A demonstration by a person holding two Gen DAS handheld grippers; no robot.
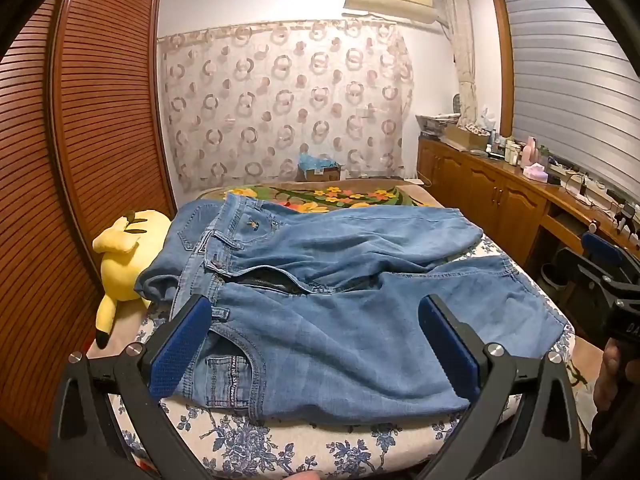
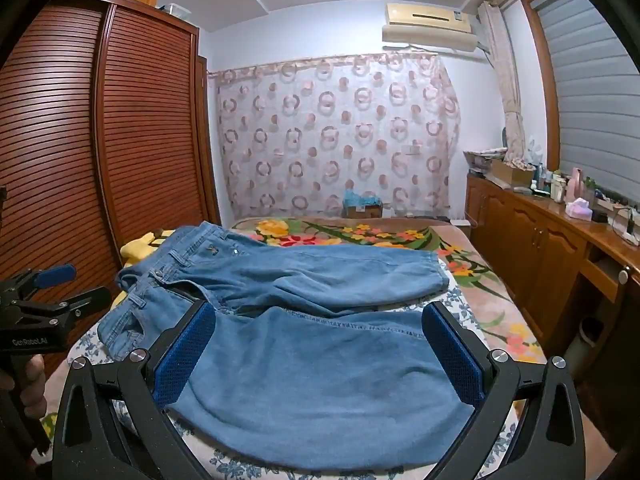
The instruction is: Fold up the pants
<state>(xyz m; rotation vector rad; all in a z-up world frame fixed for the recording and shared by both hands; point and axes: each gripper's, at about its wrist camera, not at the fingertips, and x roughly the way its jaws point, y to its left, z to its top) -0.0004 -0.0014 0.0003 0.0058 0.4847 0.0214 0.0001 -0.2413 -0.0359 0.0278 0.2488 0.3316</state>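
Left wrist view. Beyond the left finger's tip: a yellow plush toy [image 1: 128,252], soft and rounded, lying at the bed's edge against the slatted wooden wardrobe [image 1: 80,140]. Between the fingers of the left gripper [image 1: 316,344]: the pants [image 1: 320,300], light blue denim, spread flat on the bed [image 1: 280,444] with the waistband just past the left finger [image 1: 182,354] and both legs running past the right finger. Fly open, pocket stitching and belt loops showing; cloth soft and lightly rumpled. Fingers wide apart, clamped on nothing, blue textured pads facing in, hovering at the near edge of the waist end, likely so that this end can be pinched for the first fold. Bed cover: white with blue floral print; a bright flowered blanket [image 1: 320,196] lies past the pants. Past the right finger: the right gripper [image 1: 600,280], its spread not clear from here.

Right wrist view. Left of the left finger: the left gripper again, side-on. Between the fingers of the right gripper [image 2: 320,360]: the near leg of the pants [image 2: 320,380], smooth, hem side toward the right finger. Fingers apart, empty, seemingly posted at the leg end to share the lift. Right of them: a wooden bench [image 2: 560,232] carrying bottles and boxes.
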